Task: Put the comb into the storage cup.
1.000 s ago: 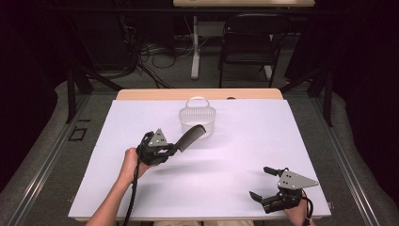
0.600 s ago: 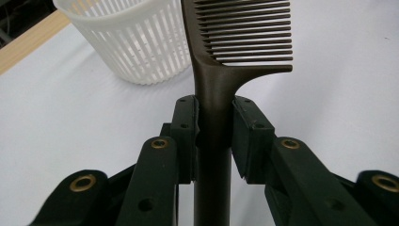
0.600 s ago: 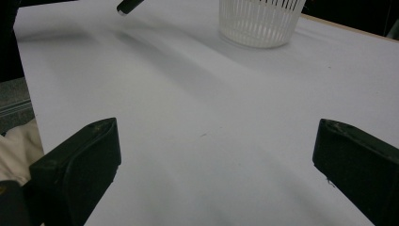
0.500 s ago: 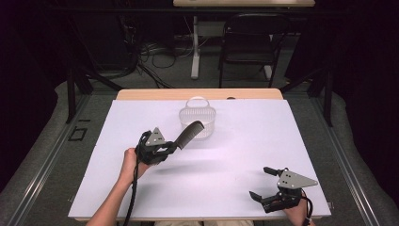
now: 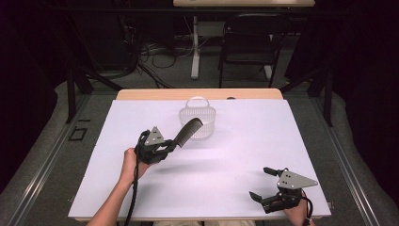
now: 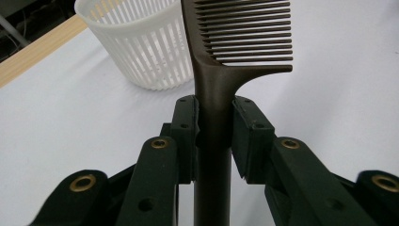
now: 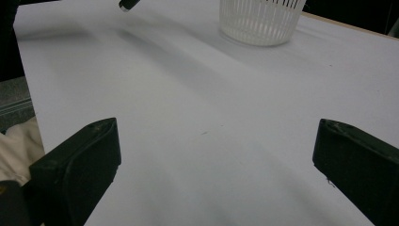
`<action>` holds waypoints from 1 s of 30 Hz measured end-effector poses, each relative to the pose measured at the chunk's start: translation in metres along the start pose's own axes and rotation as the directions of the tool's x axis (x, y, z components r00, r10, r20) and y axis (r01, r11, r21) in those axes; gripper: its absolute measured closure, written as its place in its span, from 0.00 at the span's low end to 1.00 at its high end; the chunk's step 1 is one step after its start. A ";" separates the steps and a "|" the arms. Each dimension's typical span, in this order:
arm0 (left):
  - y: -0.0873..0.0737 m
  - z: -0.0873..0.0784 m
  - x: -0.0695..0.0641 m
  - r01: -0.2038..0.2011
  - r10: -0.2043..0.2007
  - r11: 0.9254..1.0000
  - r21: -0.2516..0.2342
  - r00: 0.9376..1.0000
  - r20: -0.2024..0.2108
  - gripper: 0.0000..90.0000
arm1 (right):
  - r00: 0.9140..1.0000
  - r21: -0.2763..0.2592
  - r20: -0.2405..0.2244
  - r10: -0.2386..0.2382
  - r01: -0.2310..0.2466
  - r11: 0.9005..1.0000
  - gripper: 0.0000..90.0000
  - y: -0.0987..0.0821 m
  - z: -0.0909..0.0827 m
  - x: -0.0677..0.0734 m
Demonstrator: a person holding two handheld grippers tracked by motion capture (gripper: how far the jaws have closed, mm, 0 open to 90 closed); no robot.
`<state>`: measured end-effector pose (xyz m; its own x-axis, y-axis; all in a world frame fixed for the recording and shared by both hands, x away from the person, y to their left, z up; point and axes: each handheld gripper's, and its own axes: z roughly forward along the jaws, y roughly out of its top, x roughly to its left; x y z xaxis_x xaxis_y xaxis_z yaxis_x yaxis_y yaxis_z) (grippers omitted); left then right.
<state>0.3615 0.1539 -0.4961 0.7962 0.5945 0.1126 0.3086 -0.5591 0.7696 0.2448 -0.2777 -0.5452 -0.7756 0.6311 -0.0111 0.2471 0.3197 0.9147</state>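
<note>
The comb (image 5: 188,131) is gripped by its handle in the left gripper (image 5: 165,147), toothed end angled up toward 1 o'clock and carried off the table (image 5: 244,141), judged to be for dropping into the white basket (image 5: 197,123) just beyond. The jaws are closed narrow, pads pressed on both sides of the handle. The right gripper (image 5: 266,184) is parked at 5 o'clock near the table edge, jaws spread wide, nothing held or touched.
</note>
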 end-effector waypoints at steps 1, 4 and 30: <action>0.000 0.000 0.000 -0.001 0.001 1.000 -0.002 1.000 -0.004 0.80 | 1.000 0.002 0.000 -0.001 0.001 1.000 0.01 0.000 0.000 0.000; 0.001 -0.001 0.000 -0.001 0.001 1.000 -0.006 1.000 -0.010 0.80 | 1.000 0.002 0.000 -0.004 0.004 1.000 0.01 0.000 0.000 0.001; 0.004 -0.003 0.003 0.032 -0.036 0.997 -0.069 0.998 -0.059 0.80 | 1.000 -0.001 -0.001 0.001 -0.001 1.000 0.01 0.000 0.000 -0.001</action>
<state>0.3632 0.1554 -0.4906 0.7524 0.6474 0.1213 0.2973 -0.4983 0.8144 0.2453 -0.2783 -0.5452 -0.7758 0.6309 -0.0103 0.2470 0.3187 0.9151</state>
